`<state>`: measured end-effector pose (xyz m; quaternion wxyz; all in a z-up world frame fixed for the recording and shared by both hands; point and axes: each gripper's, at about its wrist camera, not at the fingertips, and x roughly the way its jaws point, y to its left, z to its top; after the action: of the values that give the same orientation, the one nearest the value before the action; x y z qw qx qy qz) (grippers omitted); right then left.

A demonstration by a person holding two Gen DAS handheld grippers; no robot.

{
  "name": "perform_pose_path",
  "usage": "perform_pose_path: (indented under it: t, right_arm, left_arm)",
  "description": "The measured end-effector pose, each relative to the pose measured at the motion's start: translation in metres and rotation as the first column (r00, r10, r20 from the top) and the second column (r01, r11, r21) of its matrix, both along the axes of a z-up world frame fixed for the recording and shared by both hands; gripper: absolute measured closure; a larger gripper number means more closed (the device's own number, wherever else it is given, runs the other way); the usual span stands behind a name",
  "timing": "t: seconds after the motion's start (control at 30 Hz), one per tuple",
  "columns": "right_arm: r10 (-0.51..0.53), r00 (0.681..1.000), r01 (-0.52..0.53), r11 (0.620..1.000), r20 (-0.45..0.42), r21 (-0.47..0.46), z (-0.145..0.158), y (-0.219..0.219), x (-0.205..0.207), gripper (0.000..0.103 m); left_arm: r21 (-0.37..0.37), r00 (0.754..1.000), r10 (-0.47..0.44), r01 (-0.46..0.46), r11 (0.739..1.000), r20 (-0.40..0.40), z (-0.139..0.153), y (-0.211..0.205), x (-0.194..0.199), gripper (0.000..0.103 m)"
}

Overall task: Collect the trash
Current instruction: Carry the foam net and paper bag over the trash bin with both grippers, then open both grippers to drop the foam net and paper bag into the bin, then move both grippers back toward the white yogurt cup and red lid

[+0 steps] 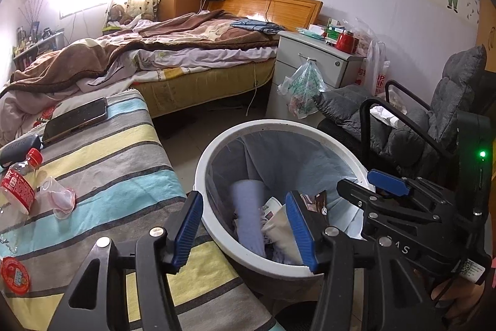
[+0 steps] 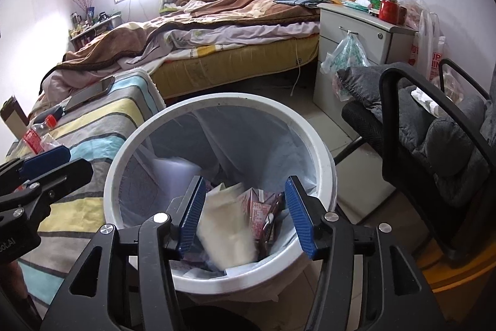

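Both tools are hovering over the white trash bin (image 2: 322,163), which is standing on the floor between the striped surface (image 1: 124,176) and the grey padded chair (image 1: 434,120). The left tool (image 1: 245,228) is sitting with its blue pads parted and nothing between them, its jaws hanging over the near rim of the bin. The right tool (image 2: 245,213) is likewise standing apart and empty above the bin's mouth; under it a pale wrapper (image 2: 226,228) and a small printed carton (image 2: 259,213) are lying inside the liner, the wrapper looking blurred as though it is dropping. So part of the job is looking done: the bin is already holding a pile of paper, packaging and a pale folded item. What is left is lying on the striped surface: a plastic bottle with a red cap (image 1: 18,185), a crumpled clear cup (image 1: 59,197) just beside it, and a red round lid (image 1: 14,275) near the close edge. A phone (image 1: 77,118) and a dark case (image 1: 18,146) are resting there too, but those are probably not rubbish. White tissue (image 1: 384,115) is sitting on the chair and may also need collecting. By this reading the task is running somewhere around the middle, with several pieces waiting.
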<state>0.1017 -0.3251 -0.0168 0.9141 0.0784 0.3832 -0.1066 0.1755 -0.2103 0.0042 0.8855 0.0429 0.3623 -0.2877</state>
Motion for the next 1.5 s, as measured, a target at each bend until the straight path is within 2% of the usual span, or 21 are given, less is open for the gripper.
perform_pose_path:
  t: [0.53, 0.97, 1.07, 1.33, 1.5]
  right_arm:
    - [0.023, 0.999, -0.023, 1.000, 0.036, 0.009, 0.009, 0.019, -0.003, 0.048]
    - [0.082, 0.993, -0.083, 0.997, 0.087, 0.007, 0.020, 0.053, -0.007, 0.048]
    - [0.102, 0.991, -0.104, 0.995, 0.090, 0.010, 0.019, 0.062, -0.005, 0.048]
    - [0.154, 0.982, -0.155, 0.988, 0.106, 0.008, 0.023, 0.090, -0.002, 0.048]
    - [0.205, 0.973, -0.208, 0.978, 0.109, 0.010, 0.024, 0.111, 0.000, 0.048]
  left_arm:
    - [0.002, 0.996, 0.061, -0.061, 0.998, 0.058, 0.018, 0.036, -0.022, 0.048]
    - [-0.021, 0.986, 0.141, -0.139, 0.990, 0.092, 0.030, 0.090, -0.040, 0.048]
    - [-0.010, 0.979, 0.171, -0.171, 0.985, 0.111, 0.031, 0.103, -0.044, 0.047]
    - [-0.036, 0.959, 0.253, -0.251, 0.967, 0.125, 0.034, 0.151, -0.049, 0.047]
    - [-0.020, 0.941, 0.313, -0.313, 0.950, 0.128, 0.030, 0.184, -0.053, 0.046]
